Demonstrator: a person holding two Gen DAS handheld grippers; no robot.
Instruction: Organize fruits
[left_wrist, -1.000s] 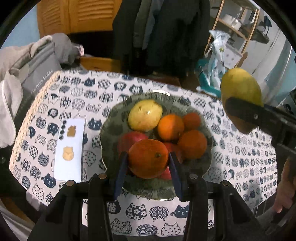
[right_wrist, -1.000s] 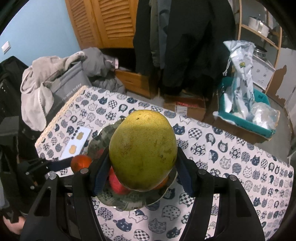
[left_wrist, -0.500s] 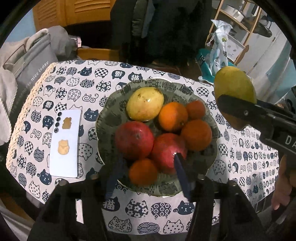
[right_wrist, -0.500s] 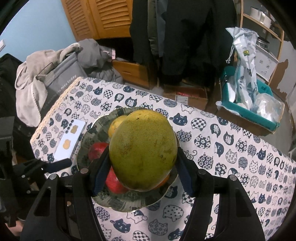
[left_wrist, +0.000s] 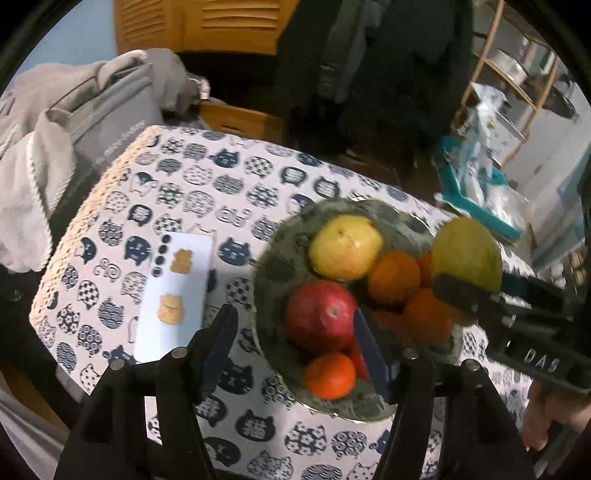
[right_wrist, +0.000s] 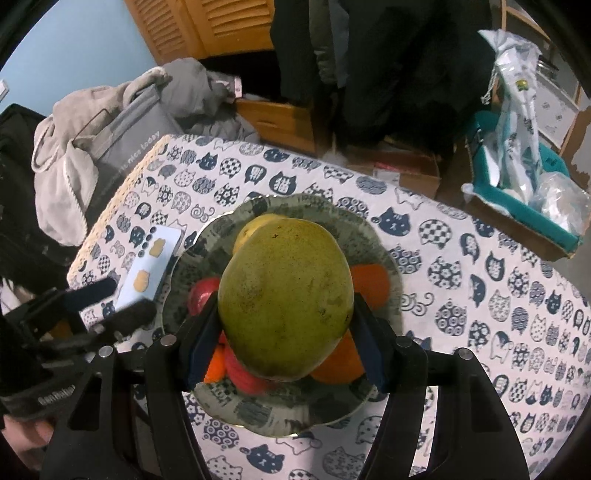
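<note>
1. Left wrist view: a second ago the left gripper (left_wrist: 295, 336) was clamped on an orange above the bowl (left_wrist: 273, 266). Now that small orange (left_wrist: 330, 374) lies at the near rim of the bowl, beside the red apple (left_wrist: 320, 315), and nothing sits between the blue pads.
2. Its jaws have just been opening and stand apart and empty. One finger is over the tablecloth (left_wrist: 207, 184) to the left of the bowl, the other over the fruit pile.
3. Compared with a second ago, this view has slid left, so the bowl now sits to the right of centre and the white phone (left_wrist: 177, 295) is nearer the middle.
4. Right wrist view: the right gripper (right_wrist: 284, 332) squeezes a large green mango (right_wrist: 284, 299) between both pads, as it did a second ago. The bowl (right_wrist: 384, 240) now fills more of the view beneath the mango than it did then.
5. Both grippers tilt steeply downward at the table. In the left view, the mango (left_wrist: 466, 253) hangs over the far right side of the bowl, above the oranges (left_wrist: 395, 275).
6. A yellow mango (left_wrist: 345, 247) lies at the back of the bowl.
</note>
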